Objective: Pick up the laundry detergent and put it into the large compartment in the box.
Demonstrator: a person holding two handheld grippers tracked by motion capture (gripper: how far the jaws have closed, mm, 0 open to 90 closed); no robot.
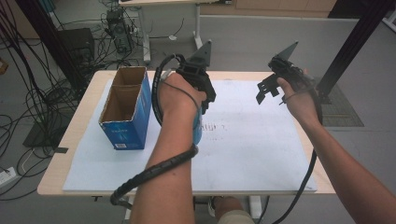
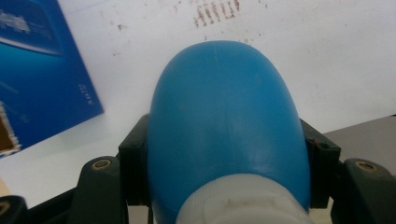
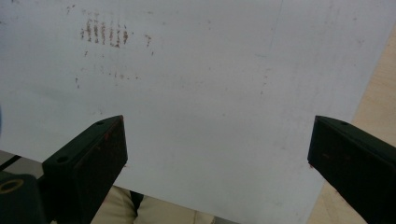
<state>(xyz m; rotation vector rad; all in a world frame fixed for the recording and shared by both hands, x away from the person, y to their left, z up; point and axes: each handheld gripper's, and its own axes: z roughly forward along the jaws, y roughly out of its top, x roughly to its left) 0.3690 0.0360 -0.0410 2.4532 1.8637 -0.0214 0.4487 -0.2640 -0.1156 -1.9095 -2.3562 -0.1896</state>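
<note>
A blue bottle with a white cap sits gripped between the black jaws of my left gripper, its rounded bottom pointing away from the camera. In the high view the left gripper is held above the white mat, and the bottle hangs below the hand, partly hidden by the wrist. An open-topped blue cardboard box stands on the mat to the left of it. My right gripper hovers over the mat's far right. Its jaws stand wide apart with nothing between them.
A white mat with rust-coloured marks covers most of the wooden table. Cables crowd the floor at the left. A black frame post stands beyond the table's right corner.
</note>
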